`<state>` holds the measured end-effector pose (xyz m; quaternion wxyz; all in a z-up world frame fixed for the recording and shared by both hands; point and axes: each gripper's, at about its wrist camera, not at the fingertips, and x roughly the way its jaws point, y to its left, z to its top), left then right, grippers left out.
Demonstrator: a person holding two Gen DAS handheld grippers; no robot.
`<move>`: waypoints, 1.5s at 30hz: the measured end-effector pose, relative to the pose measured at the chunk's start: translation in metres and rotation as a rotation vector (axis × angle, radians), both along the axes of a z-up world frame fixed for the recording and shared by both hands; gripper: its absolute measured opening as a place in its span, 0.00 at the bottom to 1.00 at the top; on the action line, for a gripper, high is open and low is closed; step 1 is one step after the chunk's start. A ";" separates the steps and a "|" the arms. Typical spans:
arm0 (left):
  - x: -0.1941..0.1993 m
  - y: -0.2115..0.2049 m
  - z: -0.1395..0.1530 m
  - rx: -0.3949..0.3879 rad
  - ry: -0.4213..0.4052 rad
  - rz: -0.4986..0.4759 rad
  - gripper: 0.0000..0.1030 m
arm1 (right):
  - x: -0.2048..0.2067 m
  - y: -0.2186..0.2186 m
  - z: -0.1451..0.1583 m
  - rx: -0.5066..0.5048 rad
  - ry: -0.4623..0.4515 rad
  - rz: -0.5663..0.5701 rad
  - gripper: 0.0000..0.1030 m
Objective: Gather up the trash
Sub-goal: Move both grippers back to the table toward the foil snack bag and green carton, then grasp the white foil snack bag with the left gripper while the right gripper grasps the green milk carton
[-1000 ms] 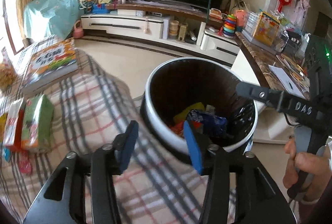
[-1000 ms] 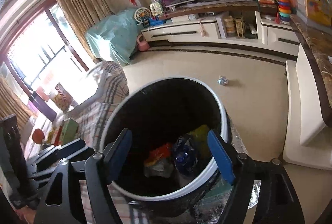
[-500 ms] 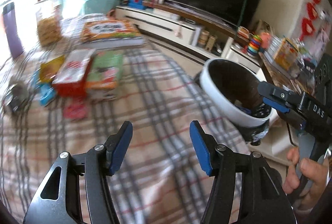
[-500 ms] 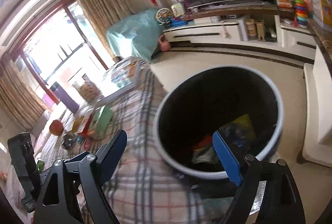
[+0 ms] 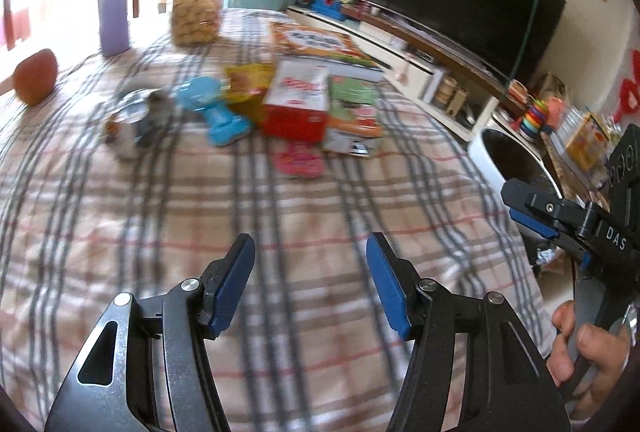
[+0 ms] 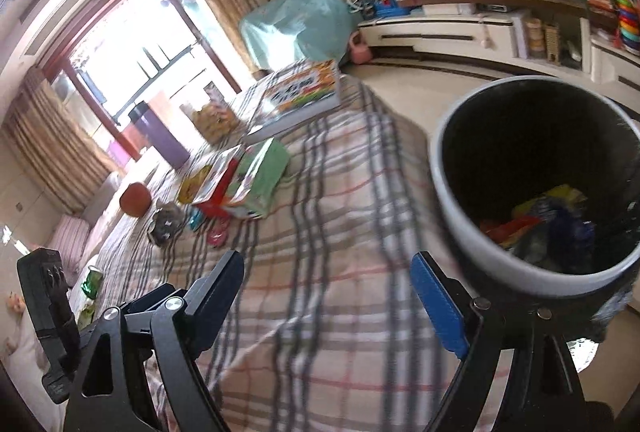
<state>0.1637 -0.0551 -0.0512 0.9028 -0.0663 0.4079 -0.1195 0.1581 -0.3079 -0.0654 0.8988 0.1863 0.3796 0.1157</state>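
Loose wrappers lie on the plaid tablecloth [image 5: 320, 216]: a blue one [image 5: 216, 112], a pink one [image 5: 300, 160], a yellow packet [image 5: 248, 80] and a crumpled grey one [image 5: 136, 120]. My left gripper [image 5: 310, 248] hovers open over bare cloth well short of them, with nothing between its fingers. The white-rimmed black trash bin [image 6: 460, 216] stands off the table's right edge and holds red, yellow and blue wrappers [image 6: 552, 216]. My right gripper [image 6: 328, 264] is open and empty just left of the bin. It also shows at the right in the left wrist view, held by a hand [image 5: 588, 352].
A red box [image 5: 300, 104], a green pack [image 5: 352, 104] and a picture book [image 5: 316, 44] lie behind the wrappers. At the table's far end stand a snack jar [image 5: 196, 4], a purple bottle [image 5: 114, 0] and an orange-red fruit [image 5: 36, 76]. Beyond are a TV cabinet [image 6: 460, 32] and floor.
Both grippers have swung left, away from above the bin and out over the table; the wrappers have come into the left view. Both pairs of jaws stand a little wider.
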 end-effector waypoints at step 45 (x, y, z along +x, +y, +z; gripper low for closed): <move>0.092 0.119 -0.008 0.096 -0.029 0.219 0.69 | 0.105 0.111 -0.022 -0.127 0.009 0.082 0.83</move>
